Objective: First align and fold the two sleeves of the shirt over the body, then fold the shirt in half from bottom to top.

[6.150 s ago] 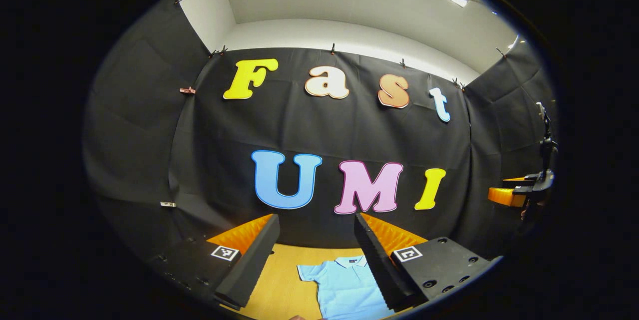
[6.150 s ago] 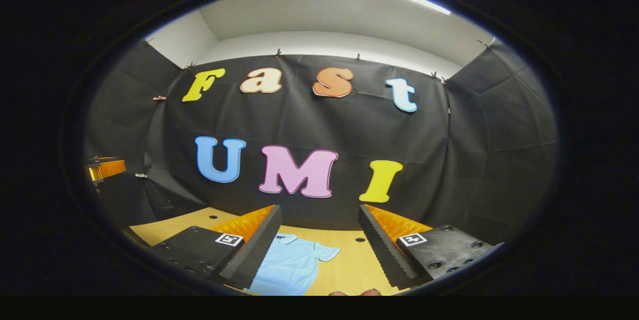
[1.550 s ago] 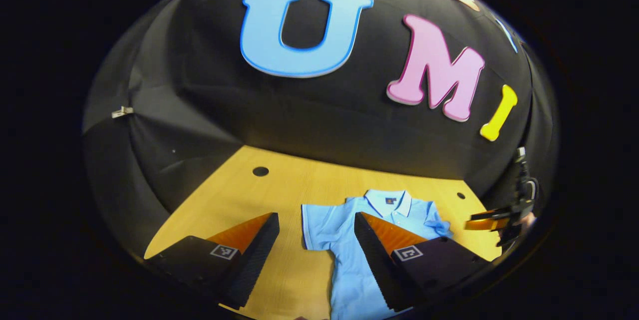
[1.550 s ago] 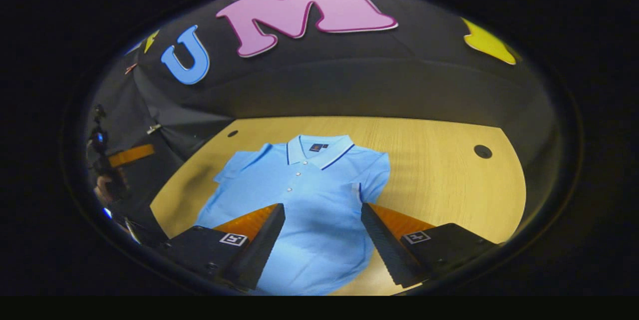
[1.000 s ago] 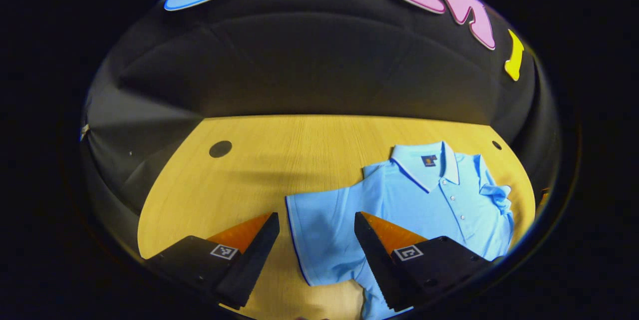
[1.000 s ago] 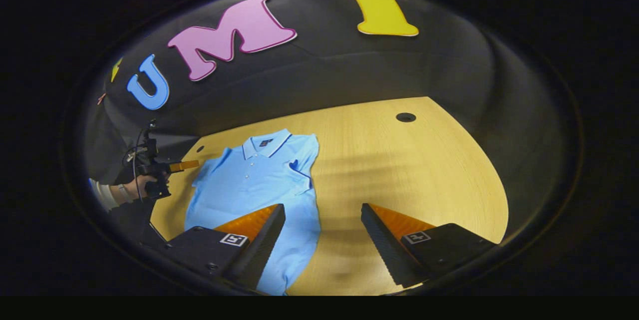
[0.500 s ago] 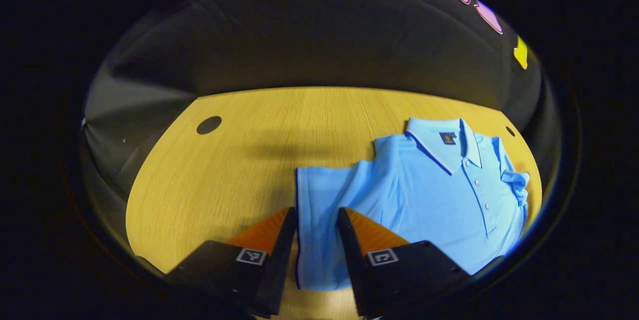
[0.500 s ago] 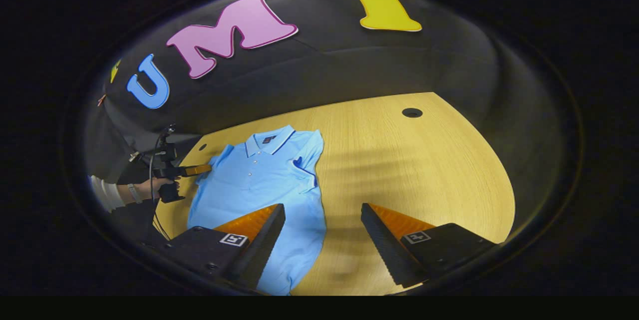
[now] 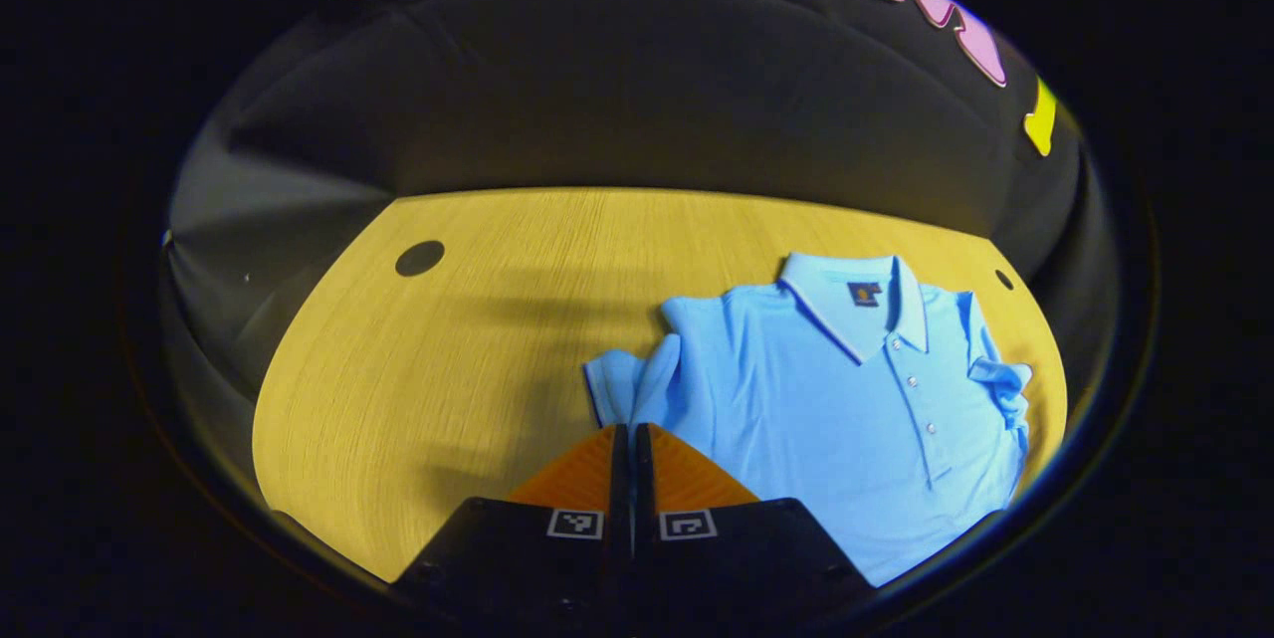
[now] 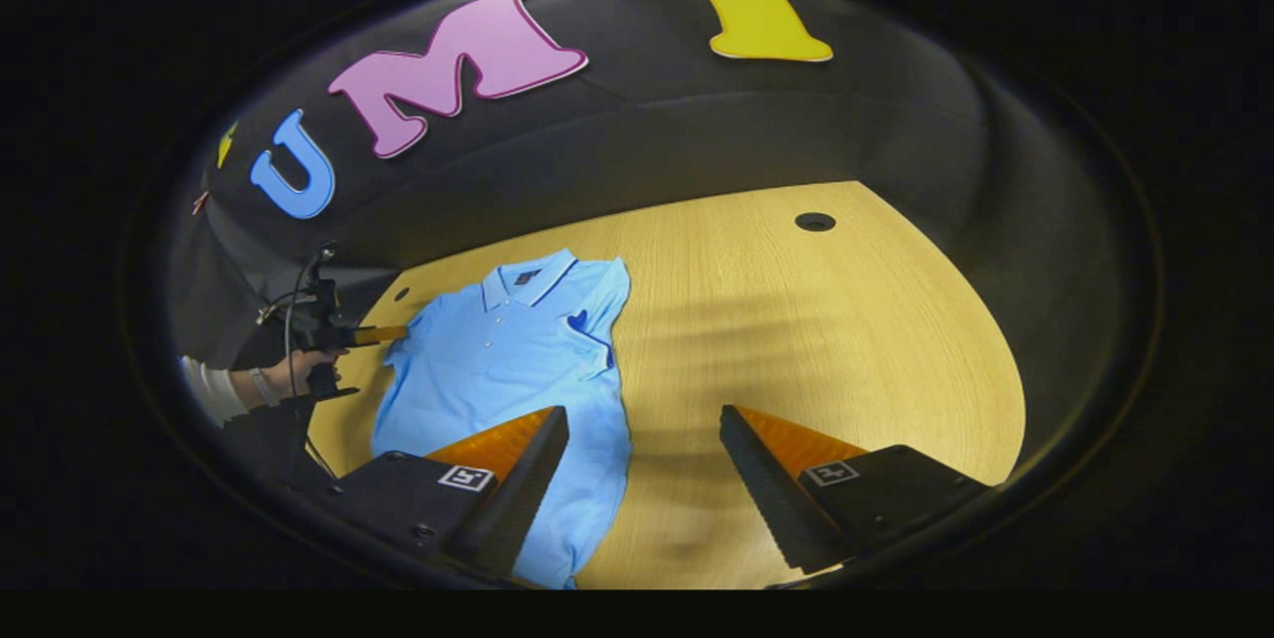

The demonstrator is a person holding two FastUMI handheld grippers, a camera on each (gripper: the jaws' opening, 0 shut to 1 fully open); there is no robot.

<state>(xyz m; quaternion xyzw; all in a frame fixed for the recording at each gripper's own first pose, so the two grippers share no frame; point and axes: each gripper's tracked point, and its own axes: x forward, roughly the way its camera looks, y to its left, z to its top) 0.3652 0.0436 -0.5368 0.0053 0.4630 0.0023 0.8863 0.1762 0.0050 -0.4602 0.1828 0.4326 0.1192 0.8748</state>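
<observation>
Shirt (image 9: 846, 389) laid flat on table (image 9: 448, 359), front up, buttons visible. Long axis runs collar-to-hem; collar (image 9: 856, 295) pointed toward booth wall, hem toward near edge.

L gripper (image 9: 624, 434): fingers pressed together w/ barely a slit between, sleeve (image 9: 627, 384) pinched at its edge. Sleeve bunched and raised at the tips, approx. at shirt's left side as seen in left gripper view. Opposite sleeve (image 9: 1000, 384) seen crumpled, lying partly on body.

R gripper (image 10: 642, 429): jaws wide apart, nothing held, hovering over table just beside shirt's lower body. Contact w/ cloth by its left finger prob. none, but not clear.

In right gripper view, L gripper seen far left at shirt's sleeve, held by a hand (image 10: 284, 374).
</observation>
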